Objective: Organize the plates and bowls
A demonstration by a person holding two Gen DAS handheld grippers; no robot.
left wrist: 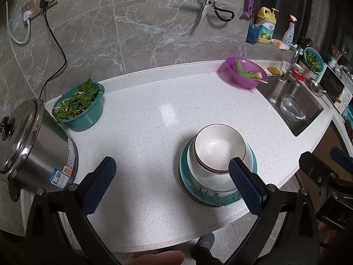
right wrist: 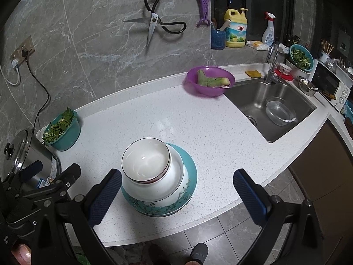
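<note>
A stack of dishes stands near the front edge of the white counter: a teal flowered plate point(left wrist: 211, 195) point(right wrist: 189, 167) at the bottom, a white bowl point(left wrist: 205, 176) point(right wrist: 172, 181) on it, and a smaller dark-rimmed white bowl point(left wrist: 218, 146) point(right wrist: 145, 159) tilted on top. My left gripper point(left wrist: 173, 184) is open with nothing between its fingers; the stack sits just beyond its right finger point(left wrist: 245, 185). My right gripper point(right wrist: 177, 196) is open too, the stack lying beyond its left finger point(right wrist: 106, 196).
A steel rice cooker point(left wrist: 33, 143) and a teal colander of greens point(left wrist: 79, 103) stand at the left. A purple bowl with a vegetable point(right wrist: 208, 80) sits by the sink point(right wrist: 271, 108), which holds a glass bowl point(right wrist: 279, 110). Scissors point(right wrist: 154, 25) hang on the wall. Feet in slippers point(right wrist: 198, 254) show below.
</note>
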